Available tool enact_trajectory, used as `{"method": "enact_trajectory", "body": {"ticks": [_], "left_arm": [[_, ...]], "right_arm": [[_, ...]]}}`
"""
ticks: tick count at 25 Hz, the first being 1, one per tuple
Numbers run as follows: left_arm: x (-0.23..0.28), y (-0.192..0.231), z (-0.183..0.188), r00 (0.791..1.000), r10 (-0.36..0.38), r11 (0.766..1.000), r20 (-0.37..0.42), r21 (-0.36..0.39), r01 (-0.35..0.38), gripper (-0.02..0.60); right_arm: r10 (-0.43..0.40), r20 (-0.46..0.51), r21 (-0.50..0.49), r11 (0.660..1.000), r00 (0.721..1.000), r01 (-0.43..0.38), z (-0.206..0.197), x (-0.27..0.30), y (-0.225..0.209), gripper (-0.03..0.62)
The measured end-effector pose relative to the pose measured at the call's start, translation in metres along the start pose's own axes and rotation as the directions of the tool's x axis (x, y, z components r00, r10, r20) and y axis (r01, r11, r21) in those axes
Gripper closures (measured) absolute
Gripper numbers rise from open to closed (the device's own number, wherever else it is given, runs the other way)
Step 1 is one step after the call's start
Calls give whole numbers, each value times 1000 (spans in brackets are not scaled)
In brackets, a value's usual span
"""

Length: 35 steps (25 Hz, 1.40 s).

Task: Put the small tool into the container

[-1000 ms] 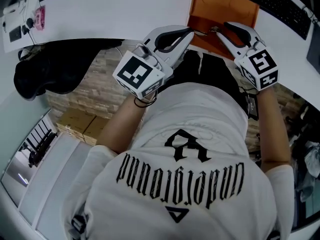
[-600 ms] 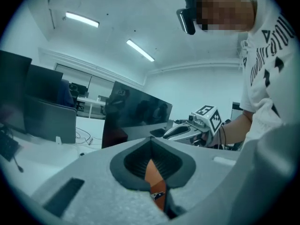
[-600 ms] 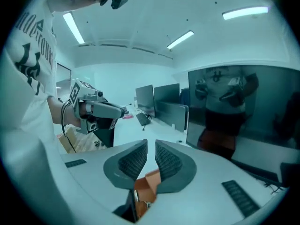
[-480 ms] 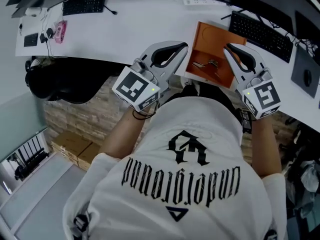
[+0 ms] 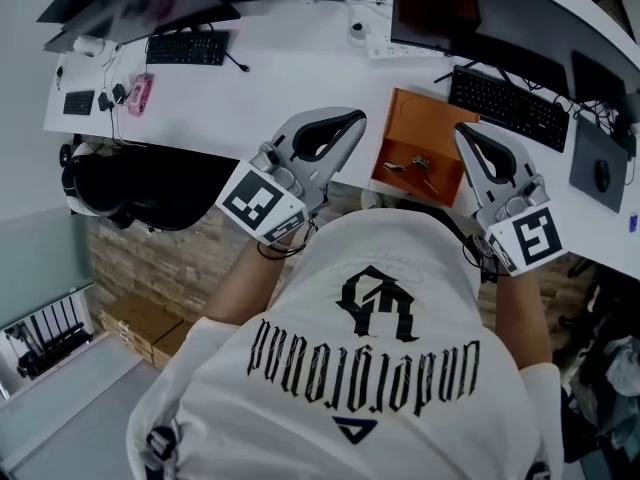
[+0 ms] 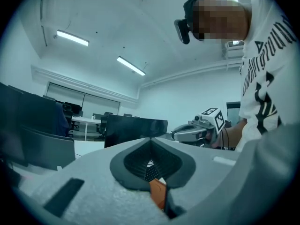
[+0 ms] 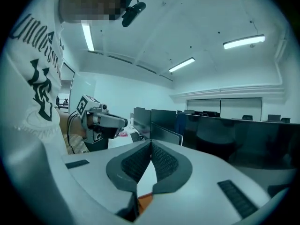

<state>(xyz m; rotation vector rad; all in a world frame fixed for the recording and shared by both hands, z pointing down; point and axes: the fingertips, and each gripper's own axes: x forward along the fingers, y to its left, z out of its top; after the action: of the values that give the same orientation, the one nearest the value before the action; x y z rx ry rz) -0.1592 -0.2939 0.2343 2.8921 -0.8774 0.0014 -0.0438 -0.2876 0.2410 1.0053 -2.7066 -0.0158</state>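
An orange container (image 5: 432,120) lies on the white desk (image 5: 290,68), with small metal tools (image 5: 405,163) lying in it near its front edge. My left gripper (image 5: 356,118) is held just left of the container, jaws together and nothing between them (image 6: 151,139). At the container's right edge my right gripper (image 5: 464,129) is also shut and empty (image 7: 151,143). Each gripper view points up at the room and shows the other gripper: the right one (image 6: 197,130) and the left one (image 7: 101,121). Neither gripper touches the tools.
A black keyboard (image 5: 510,108) and a monitor (image 5: 450,13) stand behind the container. A mouse (image 5: 601,176) is at the far right. Another keyboard (image 5: 188,48) and a pink item (image 5: 138,94) lie at the far left. A black chair (image 5: 140,188) sits under the desk edge.
The head view has pulled back, showing more of the desk. Both grippers have come off the orange container's front and now sit at its left and right sides.
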Motion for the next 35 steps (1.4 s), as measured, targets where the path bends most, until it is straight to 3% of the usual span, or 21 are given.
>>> {"method": "enact_trajectory", "body": {"ticks": [8, 18, 30, 35], "left_arm": [[0, -16, -1, 999, -33, 999, 9, 16, 33, 566], [2, -66, -1, 999, 40, 998, -10, 45, -39, 566], [37, -206, -28, 996, 85, 996, -35, 45, -83, 566], [37, -268, -44, 992, 124, 992, -28, 11, -124, 566]], "right_arm": [[-23, -14, 6, 1000, 1000, 23, -5, -21, 5, 579], [38, 30, -8, 999, 999, -38, -9, -75, 6, 579], [92, 52, 15, 996, 994, -93, -46, -204, 16, 579], [133, 34, 3, 991, 990, -133, -69, -261, 29, 579]]}}
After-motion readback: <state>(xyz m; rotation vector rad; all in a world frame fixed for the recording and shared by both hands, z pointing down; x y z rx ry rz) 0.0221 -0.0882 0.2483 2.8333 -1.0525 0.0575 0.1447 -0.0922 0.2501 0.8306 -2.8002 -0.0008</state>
